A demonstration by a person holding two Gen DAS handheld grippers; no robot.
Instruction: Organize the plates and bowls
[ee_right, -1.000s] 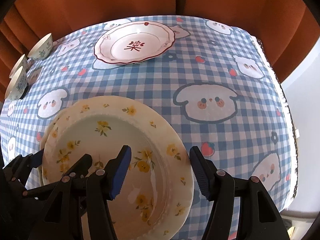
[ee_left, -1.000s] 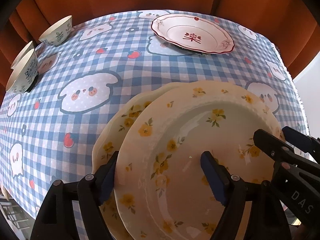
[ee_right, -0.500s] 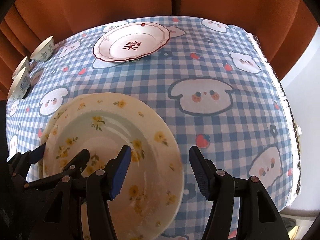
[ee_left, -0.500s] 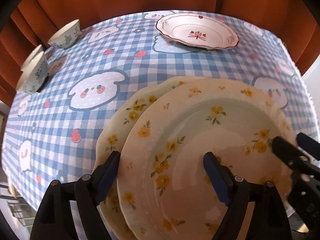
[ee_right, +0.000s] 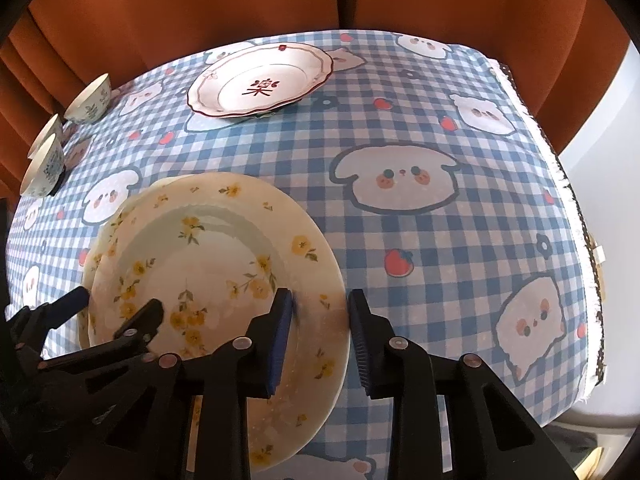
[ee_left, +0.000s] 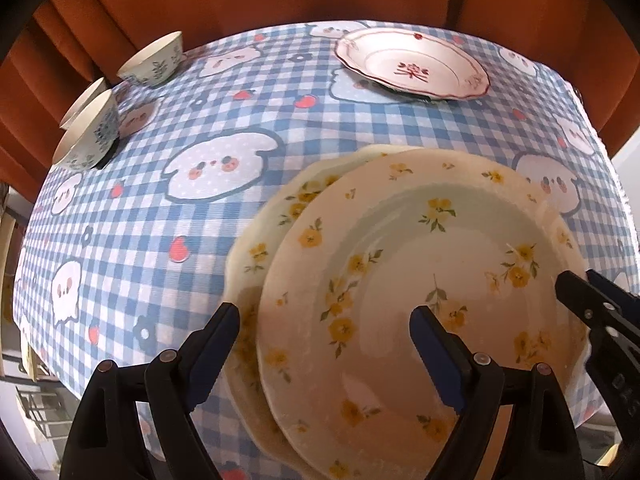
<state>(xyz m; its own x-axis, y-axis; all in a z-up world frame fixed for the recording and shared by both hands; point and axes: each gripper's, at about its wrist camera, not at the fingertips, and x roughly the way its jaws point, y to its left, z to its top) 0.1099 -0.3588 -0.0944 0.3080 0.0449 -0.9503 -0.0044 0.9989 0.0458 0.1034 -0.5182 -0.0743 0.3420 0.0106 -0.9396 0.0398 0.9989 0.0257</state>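
Note:
Two cream plates with yellow flowers lie stacked at the near edge of the table. The upper plate [ee_left: 420, 264] [ee_right: 208, 264] sits offset to the right on the lower plate [ee_left: 256, 248] [ee_right: 105, 240]. My left gripper [ee_left: 324, 332] is open, its jaws astride the left rims of both plates. My right gripper [ee_right: 320, 320] is partly closed, its jaws astride the upper plate's right rim with a small gap left. A white plate with a red rim [ee_left: 412, 65] [ee_right: 260, 80] lies at the far side.
Three small patterned bowls stand at the far left: one alone [ee_left: 154, 60] [ee_right: 89, 98], two nested [ee_left: 90, 136] [ee_right: 43, 166]. The checked tablecloth [ee_right: 420, 240] covers the table. Orange curtains [ee_right: 240, 0] hang behind. The table's right edge [ee_right: 580, 220] drops off.
My right gripper's jaws have narrowed around the upper plate's right rim. The left gripper has drawn back and risen slightly; the plates stay stacked.

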